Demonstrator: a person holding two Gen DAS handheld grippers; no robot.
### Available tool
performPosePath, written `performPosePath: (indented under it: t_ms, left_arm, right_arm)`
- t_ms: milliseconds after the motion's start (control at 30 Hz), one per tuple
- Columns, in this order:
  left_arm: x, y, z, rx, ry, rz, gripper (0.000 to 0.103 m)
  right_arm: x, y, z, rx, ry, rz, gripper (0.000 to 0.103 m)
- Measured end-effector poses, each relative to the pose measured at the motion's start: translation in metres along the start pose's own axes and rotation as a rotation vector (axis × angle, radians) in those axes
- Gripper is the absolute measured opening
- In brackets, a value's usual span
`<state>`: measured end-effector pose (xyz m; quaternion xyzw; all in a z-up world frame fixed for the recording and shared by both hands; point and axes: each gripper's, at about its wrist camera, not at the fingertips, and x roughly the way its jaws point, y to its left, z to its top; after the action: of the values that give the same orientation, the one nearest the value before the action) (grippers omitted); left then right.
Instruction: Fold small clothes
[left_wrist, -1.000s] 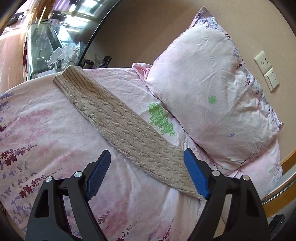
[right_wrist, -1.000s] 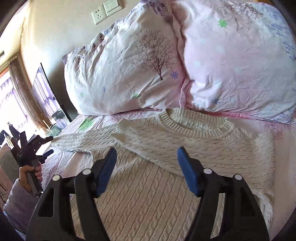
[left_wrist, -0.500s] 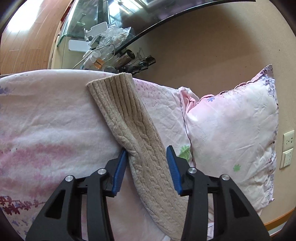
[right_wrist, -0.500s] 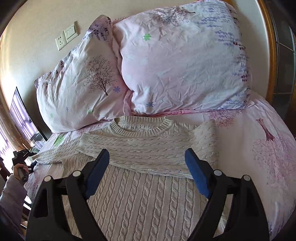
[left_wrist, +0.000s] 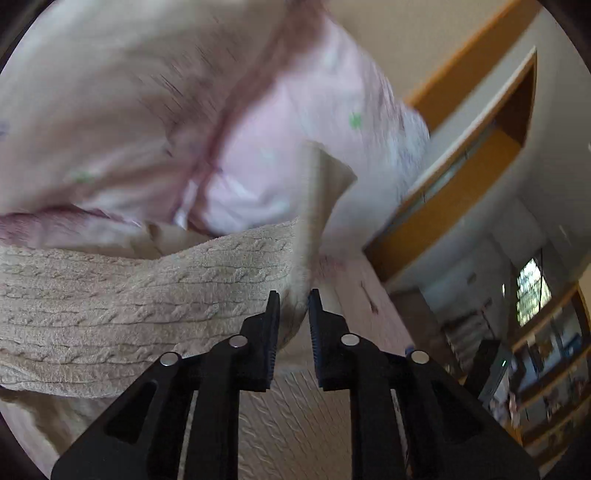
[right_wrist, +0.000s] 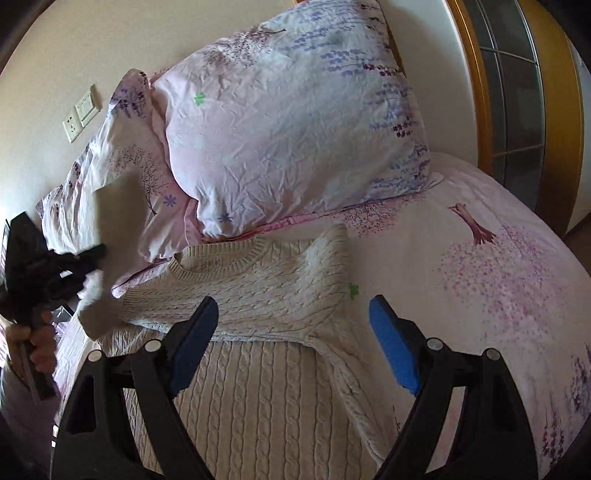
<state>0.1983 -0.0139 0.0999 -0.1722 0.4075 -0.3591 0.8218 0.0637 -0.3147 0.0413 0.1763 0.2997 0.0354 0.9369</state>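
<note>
A cream cable-knit sweater (right_wrist: 258, 376) lies on the pink floral bed, its neck toward the pillows and one sleeve folded across the chest. My left gripper (left_wrist: 293, 299) is shut on the other sleeve (left_wrist: 147, 306) and holds it lifted above the sweater body; the view is blurred. In the right wrist view the left gripper (right_wrist: 79, 267) shows at the far left, holding the sleeve end in the air. My right gripper (right_wrist: 291, 332) is open and empty, hovering over the sweater's chest.
Two pink floral pillows (right_wrist: 280, 122) lean on the wall behind the sweater. A wooden door frame (right_wrist: 517, 92) stands to the right of the bed. The bed cover (right_wrist: 480, 266) extends to the right. Shelves (left_wrist: 535, 350) show far off.
My left gripper closed on the sleeve, lifted it off the bed and swung it toward the sweater body. My right gripper shifted right over the chest and stayed open.
</note>
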Motion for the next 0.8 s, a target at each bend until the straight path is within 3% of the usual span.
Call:
performPosePath:
  t_ms: [67,100,200,267,300,400,467,567,600,667,733,800]
  left_arm:
    - [0.042,-0.011,-0.021,0.036,0.136,0.056,0.017]
    - [0.04,-0.009,-0.032,0.042,0.148,0.058,0.017]
    - [-0.017,0.012,-0.061,0.042,0.066,0.129,0.026]
    - [-0.068,0.035,-0.081,-0.002,0.004,0.23,0.057]
    - [-0.091,0.048,-0.093,-0.026,-0.01,0.289,0.058]
    - [-0.139,0.08,-0.133,-0.131,0.007,0.374,0.058]
    - [-0.156,0.091,-0.165,-0.184,0.032,0.368,0.058]
    - [-0.17,0.091,-0.208,-0.232,0.041,0.322,0.055]
    - [-0.174,0.085,-0.218,-0.225,0.012,0.308,0.055]
    - [-0.168,0.073,-0.23,-0.226,0.023,0.247,0.043]
    - [-0.163,0.062,-0.243,-0.235,0.033,0.197,0.04]
    - [-0.16,0.052,-0.25,-0.217,0.037,0.192,0.035]
  right_arm:
    - [-0.004,-0.009,-0.005,0.005,0.033,-0.016,0.084]
    - [-0.01,-0.014,-0.01,-0.002,0.042,-0.023,0.084]
    - [-0.028,-0.036,-0.029,-0.011,0.086,-0.024,0.084]
    - [-0.033,-0.054,-0.045,0.025,0.155,0.028,0.083]
    - [-0.034,-0.062,-0.055,0.056,0.191,0.06,0.081]
    - [-0.036,-0.076,-0.084,0.133,0.291,0.144,0.059]
    - [-0.04,-0.076,-0.1,0.132,0.325,0.145,0.049]
    - [-0.051,-0.073,-0.116,0.121,0.326,0.155,0.046]
    - [-0.055,-0.073,-0.12,0.134,0.334,0.175,0.044]
    - [-0.061,-0.073,-0.127,0.159,0.339,0.221,0.036]
    - [-0.063,-0.072,-0.137,0.191,0.374,0.297,0.029]
    - [-0.067,-0.066,-0.144,0.186,0.389,0.346,0.022]
